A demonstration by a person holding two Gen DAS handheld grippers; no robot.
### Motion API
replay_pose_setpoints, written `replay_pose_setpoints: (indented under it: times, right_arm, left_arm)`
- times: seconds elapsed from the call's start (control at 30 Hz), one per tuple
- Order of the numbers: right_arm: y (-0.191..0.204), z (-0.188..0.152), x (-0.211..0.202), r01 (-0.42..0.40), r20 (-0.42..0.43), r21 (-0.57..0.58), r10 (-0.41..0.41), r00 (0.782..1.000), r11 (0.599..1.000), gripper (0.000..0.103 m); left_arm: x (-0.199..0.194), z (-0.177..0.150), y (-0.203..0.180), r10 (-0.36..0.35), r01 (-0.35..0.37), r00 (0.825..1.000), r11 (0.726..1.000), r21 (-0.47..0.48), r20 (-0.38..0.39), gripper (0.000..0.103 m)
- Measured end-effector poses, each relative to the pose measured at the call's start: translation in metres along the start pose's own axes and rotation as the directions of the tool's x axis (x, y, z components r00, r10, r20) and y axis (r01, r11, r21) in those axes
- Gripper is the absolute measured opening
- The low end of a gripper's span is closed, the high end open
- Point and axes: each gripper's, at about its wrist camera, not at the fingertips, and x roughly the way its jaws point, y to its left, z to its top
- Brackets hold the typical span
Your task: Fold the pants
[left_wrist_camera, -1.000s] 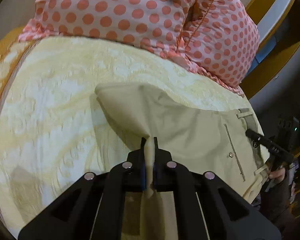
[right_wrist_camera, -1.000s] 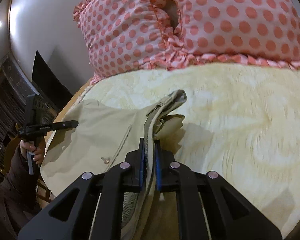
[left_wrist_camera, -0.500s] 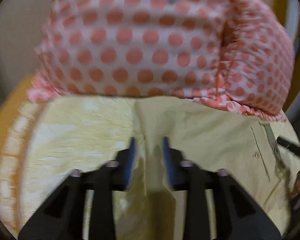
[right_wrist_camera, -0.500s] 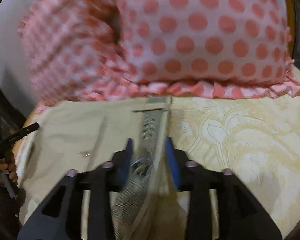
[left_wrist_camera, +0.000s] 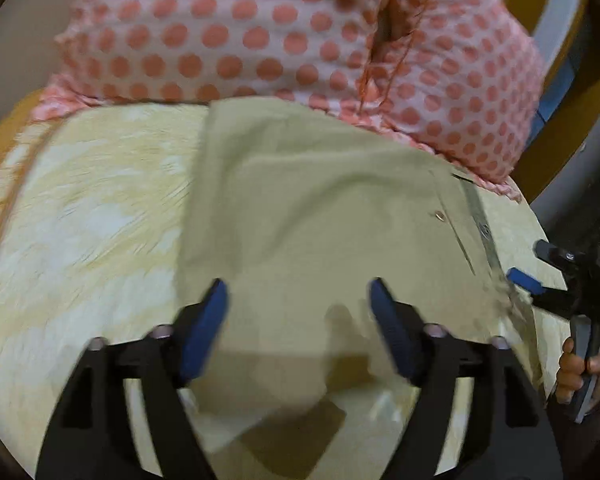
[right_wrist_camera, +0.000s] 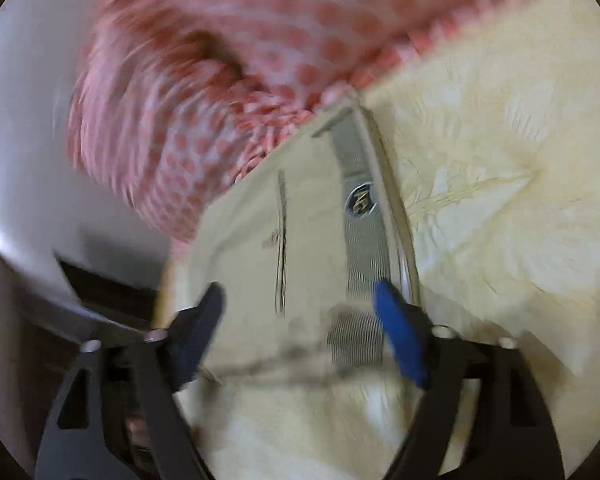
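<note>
The beige pants [left_wrist_camera: 320, 232] lie folded and flat on the yellow patterned bedspread [left_wrist_camera: 84, 216], their far edge against the polka-dot pillows. My left gripper [left_wrist_camera: 298, 300] is wide open just above the near part of the pants, holding nothing. My right gripper [right_wrist_camera: 300, 304] is wide open over the waistband end [right_wrist_camera: 360, 216], where the grey inner band, a round label and a pocket slit show. It holds nothing. It also shows at the right edge of the left wrist view [left_wrist_camera: 556, 276]. The right wrist view is blurred.
Pink pillows with orange dots [left_wrist_camera: 260, 40] lean against the head of the bed, and show blurred in the right wrist view [right_wrist_camera: 220, 60]. Bedspread [right_wrist_camera: 500, 200] stretches right of the waistband. A wooden bed frame [left_wrist_camera: 572, 96] and dark floor lie beyond the right edge.
Both grippers were shut on pants fabric a second ago, carried it toward the pillows, then opened and let go. The pants now lie folded flat. The right gripper has swung and tilted.
</note>
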Motion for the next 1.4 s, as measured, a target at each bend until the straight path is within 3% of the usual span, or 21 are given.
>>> replay_pose_setpoints:
  times: [0.07,0.13,0.2,0.33,0.4,0.53,0.77,1.4]
  right_arm:
    - [0.032,-0.035,-0.010,0.086,0.049,-0.179,-0.079,0.996,0.980,0.102]
    - [0.054,-0.072,-0.009,0.134,0.078,-0.315,-0.115,0.990,0.940,0.102]
    - [0.071,-0.106,0.001,0.233,0.126,-0.399,-0.199,0.972,0.887,0.102]
    - [0.076,-0.140,0.016,0.349,0.186,-0.421,-0.297,0.937,0.837,0.102]
    - [0.074,-0.147,0.022,0.383,0.180,-0.419,-0.337,0.924,0.823,0.102]
    - [0.072,-0.165,0.017,0.475,0.241,-0.436,-0.409,0.880,0.765,0.102]
    - [0.070,-0.176,0.013,0.493,0.294,-0.415,-0.400,0.868,0.765,0.102]
    - [0.070,-0.174,0.012,0.492,0.296,-0.418,-0.397,0.869,0.764,0.102]
  left_arm:
    - [-0.028,-0.032,-0.013,0.101,-0.105,0.993,0.993,0.056,0.067,0.097]
    - [-0.045,-0.055,-0.019,0.164,-0.173,0.981,0.981,0.083,0.108,0.101]
    - [-0.054,-0.082,-0.023,0.212,-0.222,0.970,0.972,0.077,0.121,0.101]
    - [-0.048,-0.115,-0.026,0.250,-0.254,0.966,0.966,0.052,0.066,0.101]
    - [-0.050,-0.126,-0.031,0.295,-0.303,0.950,0.950,0.072,0.104,0.101]
    - [-0.055,-0.135,-0.030,0.288,-0.295,0.950,0.954,0.046,0.119,0.101]
    - [-0.057,-0.144,-0.032,0.291,-0.302,0.939,0.953,0.035,0.183,0.101]
    - [-0.057,-0.143,-0.029,0.288,-0.300,0.938,0.953,0.035,0.194,0.101]
